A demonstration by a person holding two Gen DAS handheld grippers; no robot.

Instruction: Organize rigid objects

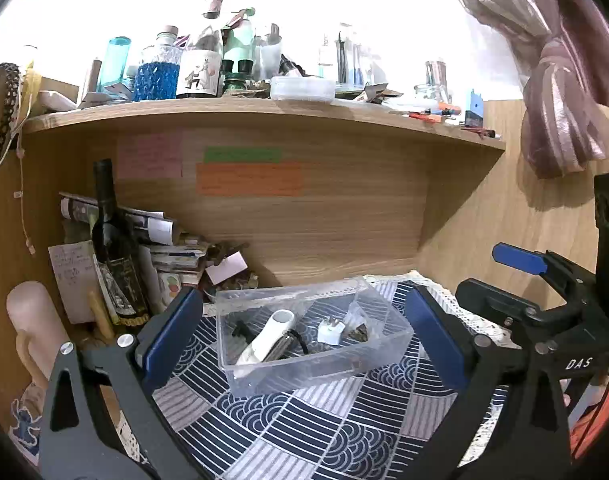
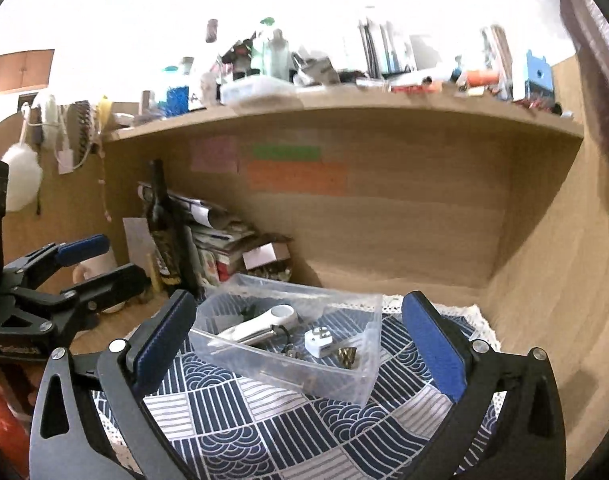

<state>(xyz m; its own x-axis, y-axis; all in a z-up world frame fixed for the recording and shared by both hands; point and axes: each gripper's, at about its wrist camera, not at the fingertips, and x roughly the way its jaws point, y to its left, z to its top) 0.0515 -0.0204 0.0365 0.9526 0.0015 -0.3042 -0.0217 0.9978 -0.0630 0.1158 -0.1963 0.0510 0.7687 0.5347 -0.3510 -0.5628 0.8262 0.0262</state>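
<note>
A clear plastic box (image 1: 388, 344) (image 2: 360, 384) sits on a blue-and-white patterned cloth (image 1: 304, 420) (image 2: 264, 432). Inside lie a white handled magnifier-like tool (image 1: 270, 334) (image 2: 264, 320), a white plug adapter (image 1: 329, 332) (image 2: 319, 342), a dark cable and small metal bits (image 2: 346, 356). My left gripper (image 1: 304, 344) is open and empty, its blue pads on either side of the box. My right gripper (image 2: 300, 348) is open and empty, also framing the box. The right gripper shows at the right in the left wrist view (image 1: 520, 276). The left gripper shows at the left in the right wrist view (image 2: 100, 264).
A dark wine bottle (image 1: 112, 248) (image 2: 164, 232), stacked papers and boxes (image 1: 172, 248) (image 2: 224, 240) and a pale mug (image 1: 36, 324) stand at the left of the wooden alcove. A cluttered shelf (image 1: 264, 108) (image 2: 344, 112) runs above. A pink curtain (image 1: 564, 100) hangs right.
</note>
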